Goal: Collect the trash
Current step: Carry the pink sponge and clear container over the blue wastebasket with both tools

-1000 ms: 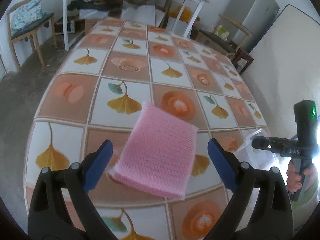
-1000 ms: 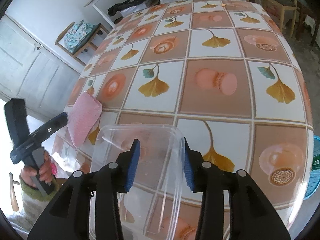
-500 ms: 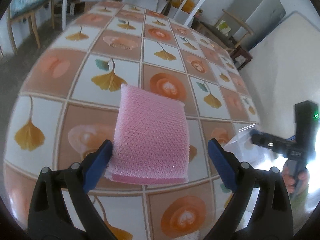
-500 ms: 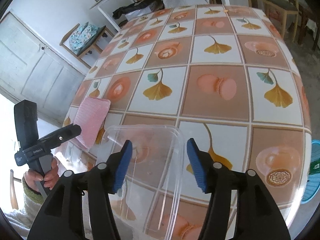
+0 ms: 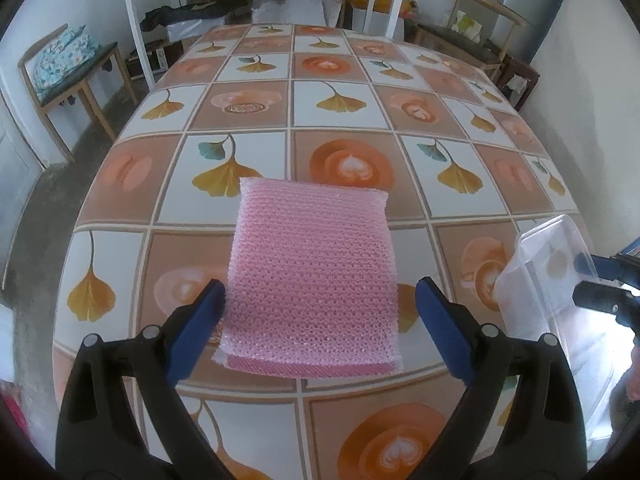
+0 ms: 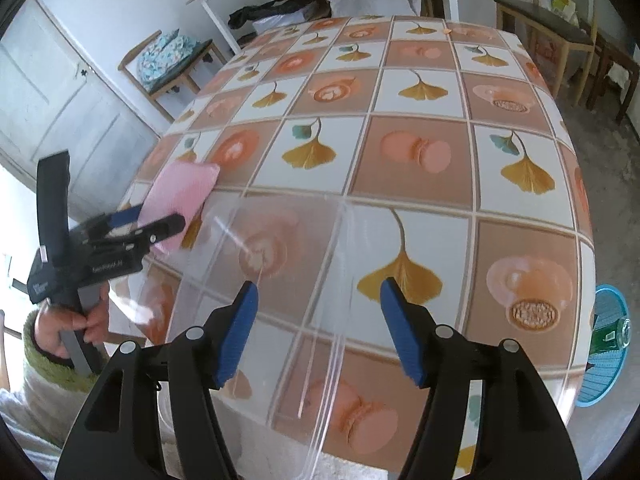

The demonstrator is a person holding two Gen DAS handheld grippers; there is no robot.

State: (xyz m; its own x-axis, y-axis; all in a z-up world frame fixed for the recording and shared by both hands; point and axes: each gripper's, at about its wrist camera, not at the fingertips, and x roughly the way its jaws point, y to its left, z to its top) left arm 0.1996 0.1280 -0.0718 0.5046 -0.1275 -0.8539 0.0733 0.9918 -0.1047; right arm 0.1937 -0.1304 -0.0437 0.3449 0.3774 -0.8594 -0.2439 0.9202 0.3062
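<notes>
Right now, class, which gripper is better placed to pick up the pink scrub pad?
Left. The left gripper has its open jaws either side of the pink scrub pad; the right gripper, jaws opening, straddles the clear container.

White lettering on left hand-held gripper (image 6: 132, 216) body, too blurred to read.

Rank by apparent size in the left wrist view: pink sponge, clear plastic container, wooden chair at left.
1. pink sponge, largest, though it sits closest to the camera.
2. clear plastic container, partly cut off at the right.
3. wooden chair, smallest, farthest away.
</notes>
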